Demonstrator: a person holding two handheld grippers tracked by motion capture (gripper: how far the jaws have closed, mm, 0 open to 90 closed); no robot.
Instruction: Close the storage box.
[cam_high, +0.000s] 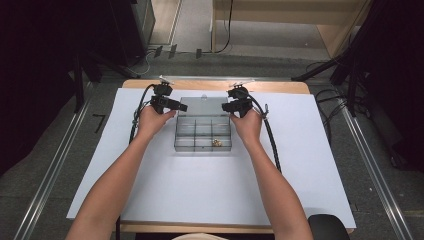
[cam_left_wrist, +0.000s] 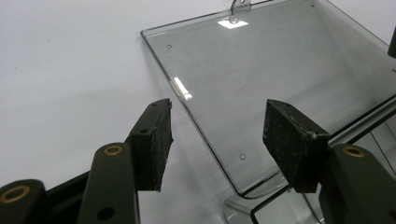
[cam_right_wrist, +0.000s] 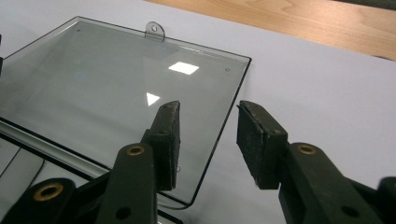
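Left hand-held gripper (cam_left_wrist: 217, 140) hangs with its black jaws spread astride the left edge of the clear, smoke-tinted plastic lid (cam_left_wrist: 280, 79), pads off it. Right hand-held gripper (cam_right_wrist: 208, 142) also stands spread, astride the lid's right edge near the hinge corner, pads clear. That lid lies folded back flat on the white sheet (cam_high: 300, 175) covering the wooden worktop (cam_high: 280, 86), behind its transparent compartment box (cam_high: 202, 132), which sits mid-sheet between both hands; something small and golden (cam_high: 216, 143) rests in a front compartment.
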